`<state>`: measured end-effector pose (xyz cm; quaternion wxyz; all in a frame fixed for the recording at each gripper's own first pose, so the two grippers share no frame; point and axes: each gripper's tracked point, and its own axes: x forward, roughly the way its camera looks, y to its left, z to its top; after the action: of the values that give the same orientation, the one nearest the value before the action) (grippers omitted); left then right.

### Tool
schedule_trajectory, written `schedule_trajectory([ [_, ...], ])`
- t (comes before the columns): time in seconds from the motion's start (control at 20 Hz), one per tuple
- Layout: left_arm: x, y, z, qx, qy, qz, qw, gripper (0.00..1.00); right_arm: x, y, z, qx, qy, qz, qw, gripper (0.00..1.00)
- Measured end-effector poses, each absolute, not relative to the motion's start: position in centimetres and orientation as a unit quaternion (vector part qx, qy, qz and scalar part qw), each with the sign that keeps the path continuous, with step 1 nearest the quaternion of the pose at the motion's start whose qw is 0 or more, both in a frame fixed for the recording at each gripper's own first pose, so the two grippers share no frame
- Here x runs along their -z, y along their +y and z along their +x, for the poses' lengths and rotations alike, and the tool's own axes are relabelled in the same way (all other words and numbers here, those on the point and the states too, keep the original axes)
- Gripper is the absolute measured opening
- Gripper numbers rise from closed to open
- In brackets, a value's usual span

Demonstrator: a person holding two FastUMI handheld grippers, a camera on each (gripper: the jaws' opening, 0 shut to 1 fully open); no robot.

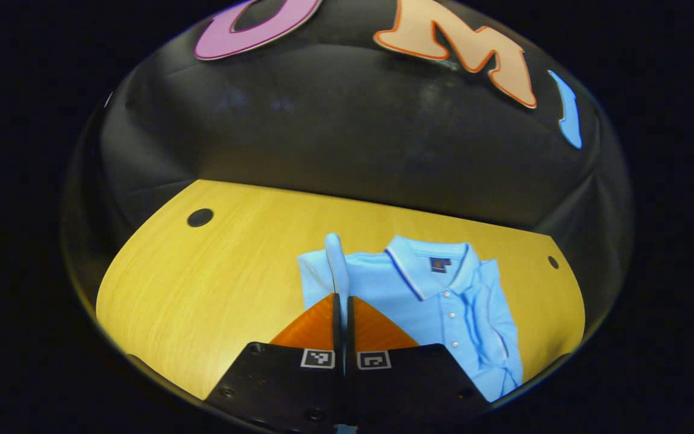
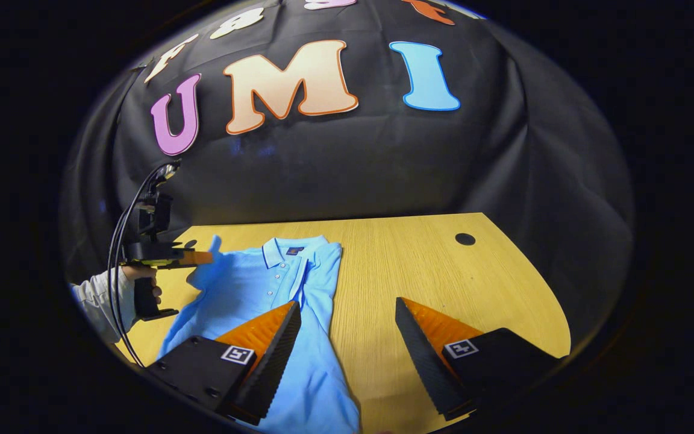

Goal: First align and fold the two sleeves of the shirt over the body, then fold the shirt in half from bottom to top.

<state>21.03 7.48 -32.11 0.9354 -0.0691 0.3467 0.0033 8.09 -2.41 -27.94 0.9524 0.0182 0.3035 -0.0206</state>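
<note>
A wooden table [image 2: 491, 283] with rounded corners stands against the booth's black cloth wall, and a dark round hole [image 2: 465, 239] sits near its far right corner, another [image 1: 200, 217] near its far left. In the right gripper view the right half of the tabletop lies bare from the shirt's edge out to the table's rim, leaving wide room there; bare wood also runs along the far edge behind the collar. The light blue polo shirt [image 2: 275, 289] lies flat on the left half, collar [image 2: 290, 248] toward the far side, its right sleeve [image 1: 491, 313] already folded in over the body. The right gripper [image 2: 347, 310] hovers at the near side with its fingers spread wide, touching nothing; one finger hangs over the shirt's body, the other over bare wood. The left gripper [image 1: 342, 301] has its fingers pressed together on the shirt's left sleeve [image 1: 336, 262], whose cloth stands up between them above the table. In the right gripper view a hand [image 2: 142, 283] in a pale sleeve holds that gripper at the shirt's left edge.
</note>
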Motion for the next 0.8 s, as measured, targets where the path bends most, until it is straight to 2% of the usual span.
schedule_trajectory([
  [0.45, 37.0, 0.7, 19.9, 0.05, 0.397, -0.063, 0.914, 0.0, 28.9, -2.3, 7.7, 0.034, 0.315, 0.019, 0.948, 0.95],
  [0.5, 36.9, 0.0, 19.7, 0.067, 0.395, -0.077, 0.913, 0.07, 28.9, -2.2, 7.7, 0.037, 0.315, 0.02, 0.948, 0.95],
  [0.55, 36.7, -0.1, 19.7, 0.072, 0.388, -0.08, 0.915, 0.22, 28.8, -2.1, 7.8, 0.04, 0.312, 0.02, 0.949, 0.95],
  [0.65, 35.4, 1.5, 19.5, 0.062, 0.361, -0.061, 0.928, 1.0, 28.5, -1.8, 7.7, 0.045, 0.305, 0.016, 0.951, 0.98],
  [0.7, 34.0, 2.2, 18.8, 0.058, 0.348, -0.056, 0.934, 0.93, 28.3, -1.6, 7.6, 0.045, 0.3, 0.012, 0.953, 0.95],
  [0.75, 32.8, 2.6, 18.1, 0.058, 0.335, -0.058, 0.939, 0.96, 28.2, -1.3, 7.4, 0.043, 0.295, 0.01, 0.954, 0.98],
  [0.8, 32.0, 3.0, 17.2, 0.055, 0.328, -0.063, 0.941, 0.96, 28.1, -0.9, 7.0, 0.038, 0.294, 0.006, 0.955, 0.95],
])
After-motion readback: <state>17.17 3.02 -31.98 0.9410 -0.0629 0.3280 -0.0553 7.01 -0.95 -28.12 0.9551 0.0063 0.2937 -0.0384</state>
